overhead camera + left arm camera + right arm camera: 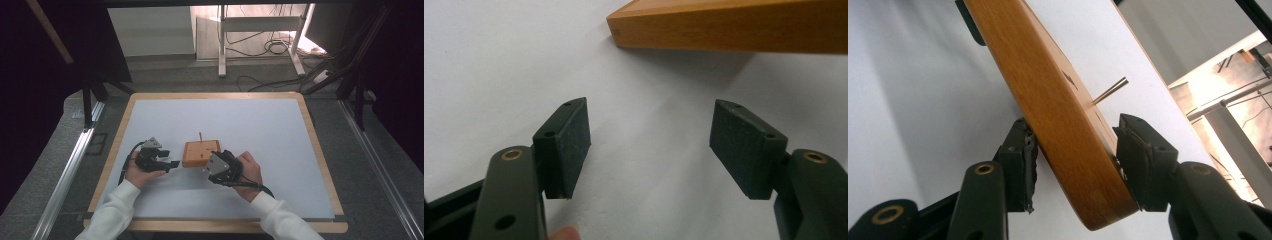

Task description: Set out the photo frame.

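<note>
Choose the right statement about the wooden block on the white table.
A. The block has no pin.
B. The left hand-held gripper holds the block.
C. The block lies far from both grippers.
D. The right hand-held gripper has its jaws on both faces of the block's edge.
D: in the right gripper view, the right hand-held gripper clamps the wooden block between its pads.

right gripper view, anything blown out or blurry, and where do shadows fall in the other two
Right gripper view: the background at the right edge is overexposed, and the block is sharp. Left gripper view: the block casts a soft shadow on the white table; the near jaws are soft. High view: dark at both sides, with the table evenly lit.
</note>
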